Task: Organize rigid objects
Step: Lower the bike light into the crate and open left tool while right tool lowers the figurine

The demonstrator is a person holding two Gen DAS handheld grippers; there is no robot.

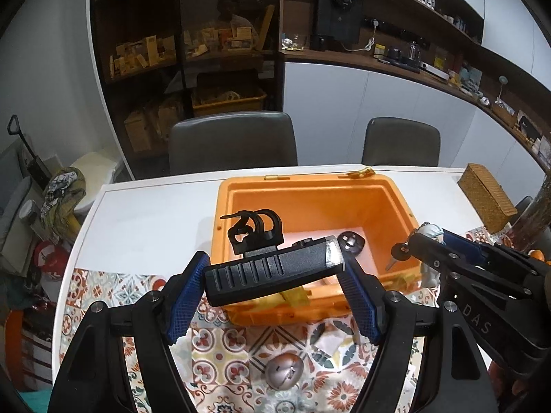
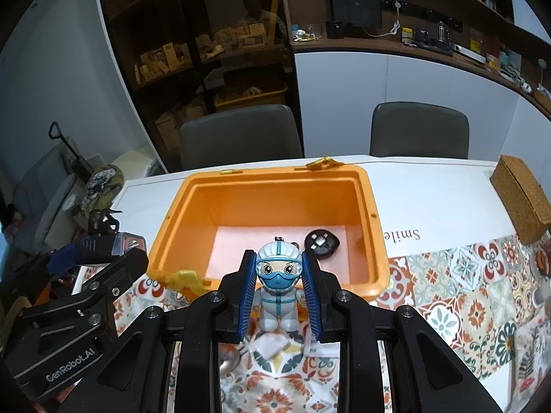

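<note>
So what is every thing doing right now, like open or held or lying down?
Orange box: open, no lid on top.
Black flashlight: held crosswise by the left gripper, above the box's near rim.
Toy figure: upright, gripped by the right gripper.
Round black piece: lying inside the box.
Silver egg-shaped thing: lying on the patterned cloth.
Woven box: closed, on the table.

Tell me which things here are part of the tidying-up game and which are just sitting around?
Part of the tidying:
- orange bin
- black bike light, held by the left gripper
- little masked figure, held by the right gripper
- black round piece already in the bin
- silver egg-shaped thing on the patterned cloth

Just lying about:
- woven box
- grey chairs
- shelves
</note>
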